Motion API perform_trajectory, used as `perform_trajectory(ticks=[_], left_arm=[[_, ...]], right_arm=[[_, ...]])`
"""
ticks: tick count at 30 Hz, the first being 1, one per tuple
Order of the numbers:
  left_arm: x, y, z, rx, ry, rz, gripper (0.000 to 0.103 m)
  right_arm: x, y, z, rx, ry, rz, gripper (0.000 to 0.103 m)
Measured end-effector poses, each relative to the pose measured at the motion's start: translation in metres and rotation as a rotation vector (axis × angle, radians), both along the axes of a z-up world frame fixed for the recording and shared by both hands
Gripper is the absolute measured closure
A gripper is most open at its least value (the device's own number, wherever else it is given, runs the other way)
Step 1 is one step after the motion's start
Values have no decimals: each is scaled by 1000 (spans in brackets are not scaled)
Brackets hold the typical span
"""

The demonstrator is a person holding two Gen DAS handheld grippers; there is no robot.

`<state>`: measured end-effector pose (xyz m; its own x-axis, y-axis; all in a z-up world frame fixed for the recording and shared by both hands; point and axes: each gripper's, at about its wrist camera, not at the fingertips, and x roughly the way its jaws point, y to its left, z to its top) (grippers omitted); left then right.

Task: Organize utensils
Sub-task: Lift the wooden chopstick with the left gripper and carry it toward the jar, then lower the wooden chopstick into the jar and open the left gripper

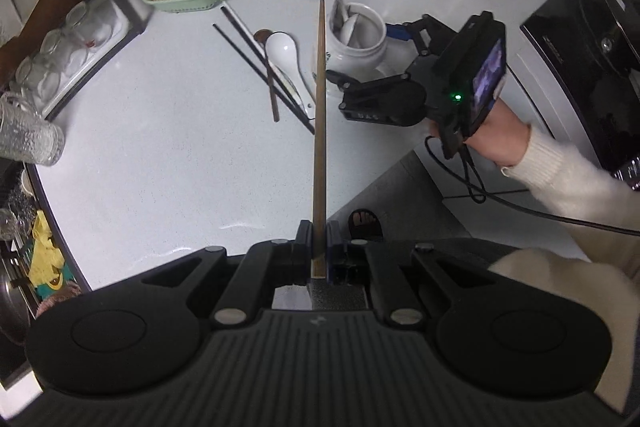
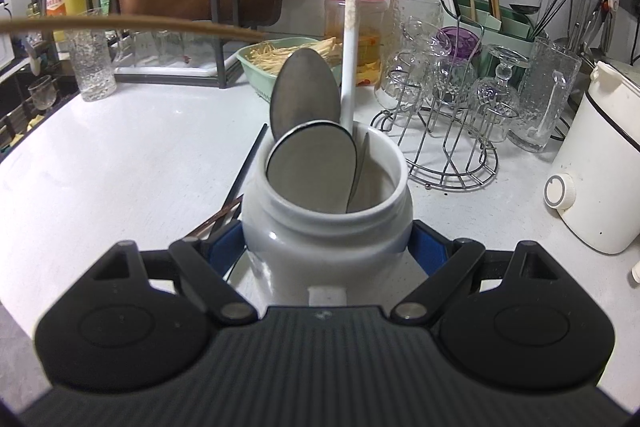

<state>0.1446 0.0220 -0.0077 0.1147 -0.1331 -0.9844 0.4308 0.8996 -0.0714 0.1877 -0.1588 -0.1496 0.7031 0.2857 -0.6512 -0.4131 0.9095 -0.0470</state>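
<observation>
Above the counter [image 1: 160, 155], left claw [image 1: 319, 247] pinches a brown chopstick [image 1: 320, 107]; right claw [image 2: 326, 247] grips the white jar [image 2: 326, 223]. Next, judged: tip it in.

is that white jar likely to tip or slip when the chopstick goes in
Probably steady: the white jar is wide-bodied, stands on the counter, and the right gripper brackets it on both sides. Its glossy surface looks slippery, so the grip may slide. The tall spoons leaning inside could shift when the brown chopstick drops in.
</observation>
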Motion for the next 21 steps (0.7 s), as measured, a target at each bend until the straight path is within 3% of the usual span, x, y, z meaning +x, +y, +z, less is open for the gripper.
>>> perform_trajectory(ticks=[11,21], left_arm=[[33,-38,18,57,110,-122,95],[73,-64,2,135,210,-175,95]], right_arm=[[-2,0,1,2,-1,2,13],[-4,0,1,3,-7,12,13]])
